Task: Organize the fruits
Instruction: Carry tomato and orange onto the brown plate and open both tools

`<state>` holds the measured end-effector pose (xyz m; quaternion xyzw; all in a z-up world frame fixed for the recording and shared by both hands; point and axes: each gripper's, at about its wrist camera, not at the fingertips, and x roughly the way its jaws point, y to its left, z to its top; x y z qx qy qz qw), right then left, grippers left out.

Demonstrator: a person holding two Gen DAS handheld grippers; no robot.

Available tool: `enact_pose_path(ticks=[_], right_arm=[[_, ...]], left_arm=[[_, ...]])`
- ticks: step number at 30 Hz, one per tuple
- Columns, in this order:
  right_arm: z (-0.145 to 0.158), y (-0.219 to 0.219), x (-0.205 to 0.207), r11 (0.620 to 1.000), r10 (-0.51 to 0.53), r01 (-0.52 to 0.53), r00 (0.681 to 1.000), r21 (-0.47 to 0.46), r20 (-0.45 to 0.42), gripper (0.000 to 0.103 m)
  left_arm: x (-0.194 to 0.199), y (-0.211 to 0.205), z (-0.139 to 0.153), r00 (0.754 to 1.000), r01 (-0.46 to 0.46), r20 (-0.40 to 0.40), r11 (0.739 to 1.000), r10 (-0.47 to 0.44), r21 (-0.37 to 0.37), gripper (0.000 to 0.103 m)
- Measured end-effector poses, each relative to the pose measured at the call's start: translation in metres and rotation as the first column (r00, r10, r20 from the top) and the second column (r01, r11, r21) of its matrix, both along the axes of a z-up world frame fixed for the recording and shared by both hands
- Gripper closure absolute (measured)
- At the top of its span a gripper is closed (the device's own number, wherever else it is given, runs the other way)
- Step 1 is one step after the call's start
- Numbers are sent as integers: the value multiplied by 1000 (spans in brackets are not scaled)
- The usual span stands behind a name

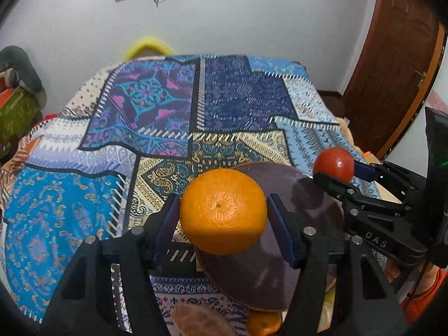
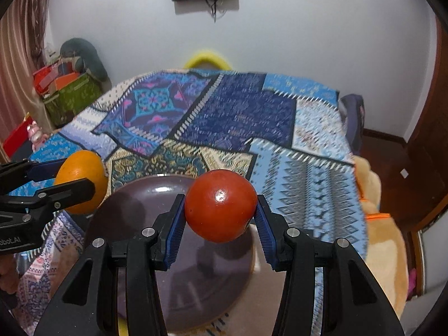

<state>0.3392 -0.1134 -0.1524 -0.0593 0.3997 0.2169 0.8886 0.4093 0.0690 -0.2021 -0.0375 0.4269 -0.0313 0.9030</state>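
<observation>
Fruit fills both grippers: our left gripper (image 1: 222,221) has its fingers (image 1: 168,218) clenched on an orange (image 1: 222,211), held at its widest girth just above the near-left rim of the dark plate (image 1: 308,196), and our right gripper (image 2: 221,218) has its fingers (image 2: 175,224) clamped on a red tomato (image 2: 221,205), which hangs over the plate's middle in the right wrist view and beside its right rim in the left one. We judge the orange fairly heavy and firm, its pebbled rind giving the pads good purchase, so a grip across the equator, as now, should hold without much squeeze. The tomato looks glossy and smooth, likely slippery and soft under pressure; we would keep the pads on its broad middle and press only lightly, since too much force could bruise or split the skin. The plate appears glazed and hard, so each fruit may roll once set down on it; lowering until it touches before letting go seems wise. A second small orange fruit (image 1: 263,323) lies below the plate's near edge, on the patterned cloth (image 1: 238,100). For writing, the right gripper's body reads "DAS" in the left wrist view, and the left gripper's body shows a cut-off "obot.AI" in the right wrist view; nothing else is legible.
</observation>
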Motion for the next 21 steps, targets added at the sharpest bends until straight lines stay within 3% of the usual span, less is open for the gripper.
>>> enact_pose_path(ticks=[10,15,21], right_arm=[[-32,14,17,998,41,-45,995,-39,-93,58],[-42,15,20,997,43,-50,991,-51,-127,58],[-41,13,19,998,31,-37,993,-50,-116,55]], left_arm=[[18,-2,-29,997,11,-81,1000,-12,-16,40],[19,-9,-31,996,24,-84,1000,-23,13,39],[18,-7,-31,996,20,-89,1000,-20,-10,38]])
